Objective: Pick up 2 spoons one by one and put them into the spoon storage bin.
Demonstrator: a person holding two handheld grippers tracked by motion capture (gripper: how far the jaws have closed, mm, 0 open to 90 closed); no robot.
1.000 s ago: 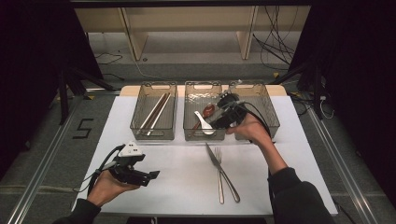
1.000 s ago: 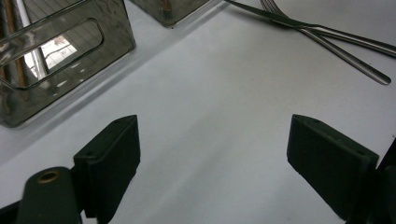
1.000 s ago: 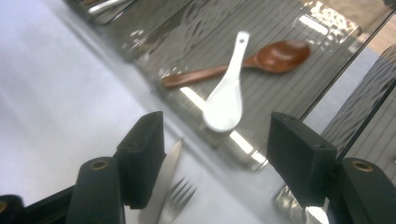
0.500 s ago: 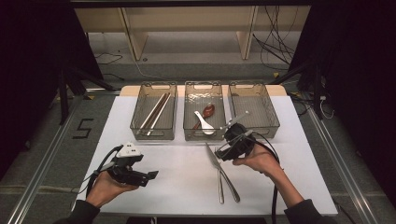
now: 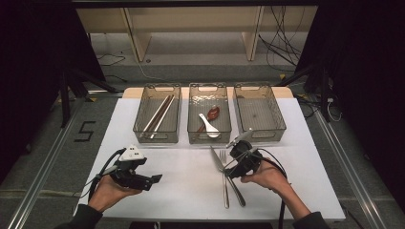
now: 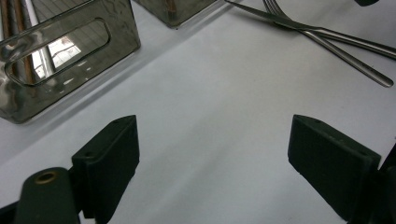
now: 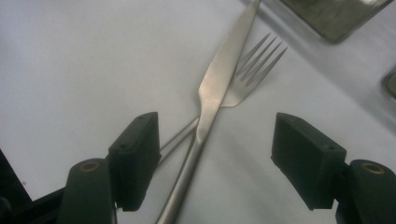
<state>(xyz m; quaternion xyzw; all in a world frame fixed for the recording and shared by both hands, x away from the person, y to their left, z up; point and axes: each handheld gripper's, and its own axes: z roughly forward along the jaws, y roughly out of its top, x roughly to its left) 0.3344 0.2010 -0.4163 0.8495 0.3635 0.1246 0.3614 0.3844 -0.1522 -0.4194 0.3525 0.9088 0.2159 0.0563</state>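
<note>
A steel knife (image 5: 217, 160) and a steel fork (image 5: 225, 193) lie crossed on the white table, just in front of the middle bin. My right gripper (image 5: 233, 168) hovers low over them with its jaws wide apart. In the right gripper view the knife (image 7: 219, 79) lies over the fork (image 7: 254, 70), and both handles run down between the pads of that gripper (image 7: 217, 140) without touching them. Its jaws have just been opening a little further, with nothing gripped. My left gripper (image 5: 153, 180) is held open at the front left, and bare table shows between its pads (image 6: 215, 140).
Three clear bins stand in a row at the back. The left bin (image 5: 155, 139) holds chopsticks (image 5: 160, 114). Two spoons (image 5: 210, 119) lie in the middle bin (image 5: 209, 140). The right bin (image 5: 267, 133) has nothing in it. The table edge runs close in front of both hands.
My right gripper came back from over the bins towards the person and sank down to the knife and fork. The left gripper has stayed where it was.
</note>
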